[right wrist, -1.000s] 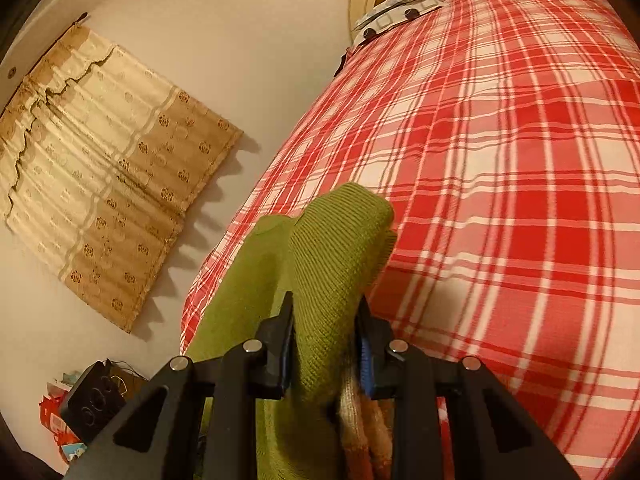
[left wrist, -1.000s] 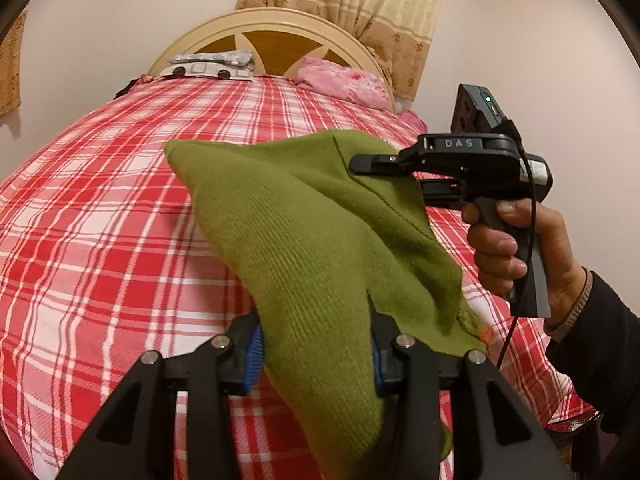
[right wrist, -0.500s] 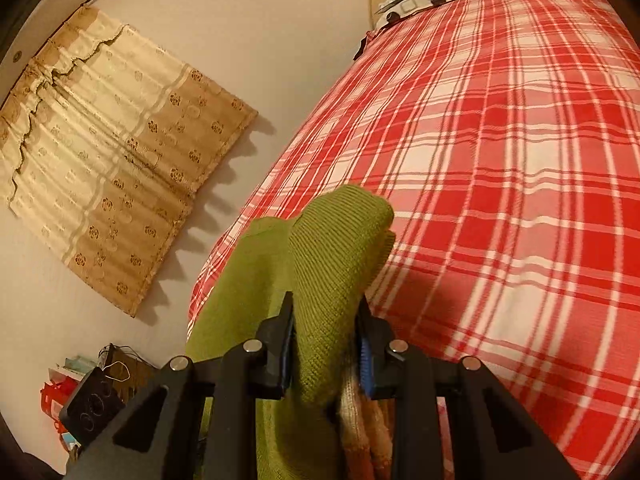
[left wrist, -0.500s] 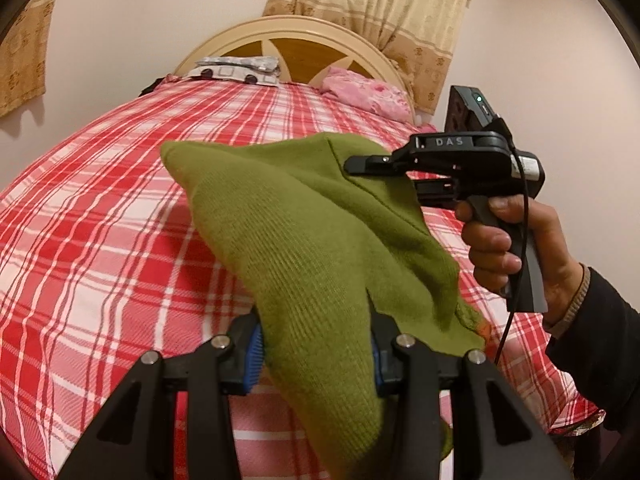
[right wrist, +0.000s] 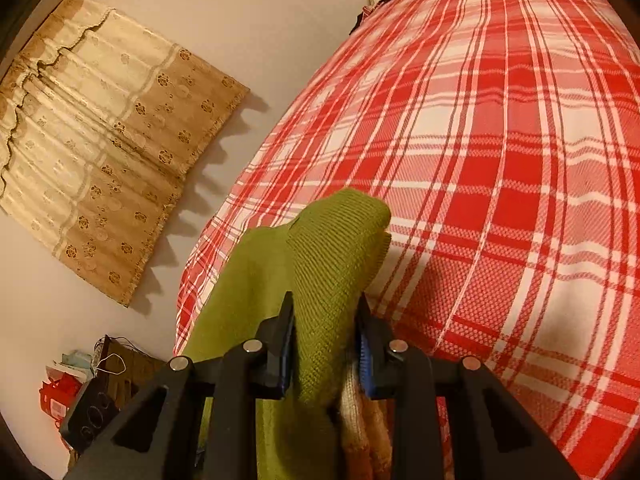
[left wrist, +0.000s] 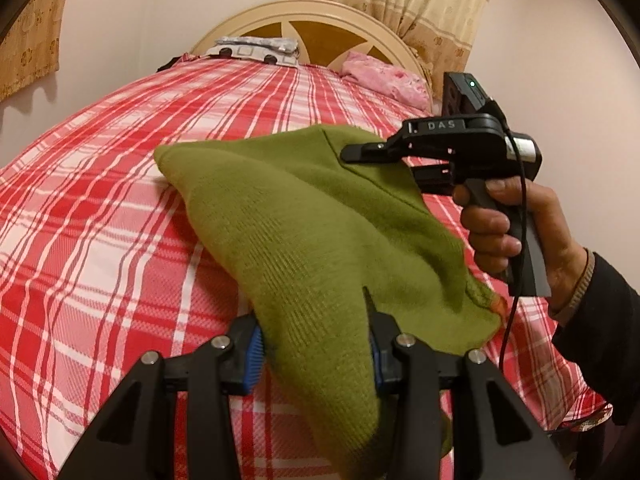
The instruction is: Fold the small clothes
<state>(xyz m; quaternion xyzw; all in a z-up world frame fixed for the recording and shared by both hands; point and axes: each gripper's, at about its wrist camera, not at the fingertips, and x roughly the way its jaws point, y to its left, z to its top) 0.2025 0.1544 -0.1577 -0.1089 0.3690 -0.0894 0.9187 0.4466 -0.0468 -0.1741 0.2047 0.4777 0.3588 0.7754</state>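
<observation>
A green knit garment [left wrist: 304,232] hangs stretched between two hand-held grippers above a bed [left wrist: 100,208] covered in a red-and-white plaid sheet. The left gripper [left wrist: 316,350] pinches a bunched fold of the knit between its blue-padded fingers [left wrist: 253,354], the cloth filling the gap between them and spilling down over the near edge of the bed. The right gripper [right wrist: 325,344], gripped by the person's right hand [left wrist: 508,232] in a dark sleeve [left wrist: 604,328], clamps another fold of the same garment; seen from its own camera, the green knit is squeezed between its fingers [right wrist: 285,350] and rises in a rounded hump past their tips. A paler, cream-and-tan knit layer [right wrist: 360,412] shows under the green just behind the right-hand finger. From the left wrist view, the garment's far corner droops toward the middle of the bed, where it seems to meet the sheet, though contact cannot be confirmed. At the head of the bed stand a curved cream headboard [left wrist: 320,20], a pink pillow [left wrist: 384,78] near its right corner and a grey patterned bundle [left wrist: 256,48] near its left. Beige patterned curtains [right wrist: 100,132] hang on the wall beyond the bed's left edge, and a clutter of small items [right wrist: 80,384] sits on the floor below them.
</observation>
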